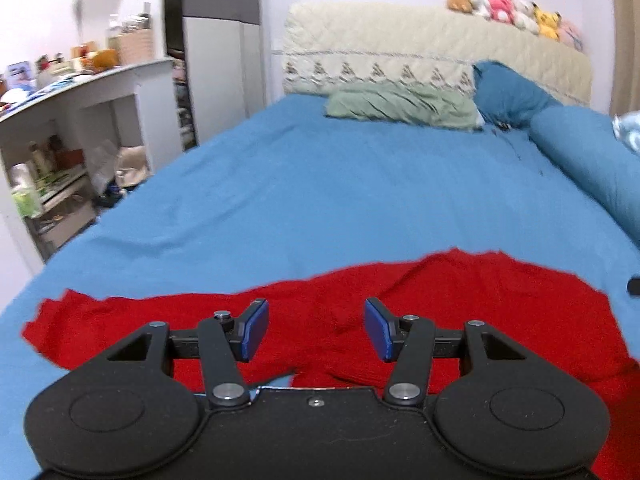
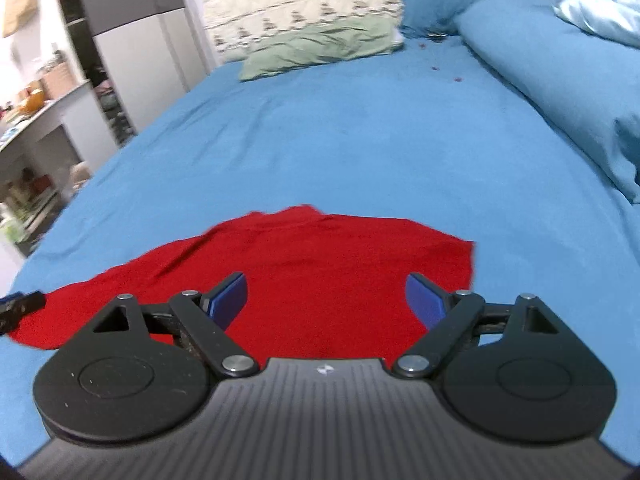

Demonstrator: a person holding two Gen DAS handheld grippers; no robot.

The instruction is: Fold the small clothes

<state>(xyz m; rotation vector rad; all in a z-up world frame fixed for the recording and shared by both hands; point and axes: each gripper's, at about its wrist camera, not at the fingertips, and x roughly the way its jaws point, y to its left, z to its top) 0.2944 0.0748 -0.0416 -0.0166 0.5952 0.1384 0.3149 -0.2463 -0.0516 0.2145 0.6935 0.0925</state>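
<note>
A small red garment (image 1: 460, 300) lies spread and wrinkled on the blue bed sheet (image 1: 340, 200), near the foot of the bed. It also shows in the right wrist view (image 2: 320, 272). My left gripper (image 1: 316, 330) is open and empty, hovering just above the garment's near part. My right gripper (image 2: 326, 300) is open and empty above the garment's right part. The tip of the left gripper (image 2: 20, 304) shows at the left edge of the right wrist view. The garment's near edge is hidden under both gripper bodies.
A green pillow (image 1: 400, 106) and a blue pillow (image 1: 508, 92) lie at the headboard (image 1: 380, 52), with plush toys (image 1: 516, 10) on top. A rolled blue duvet (image 2: 552, 80) runs along the bed's right side. A cluttered white shelf unit (image 1: 72, 120) stands left of the bed.
</note>
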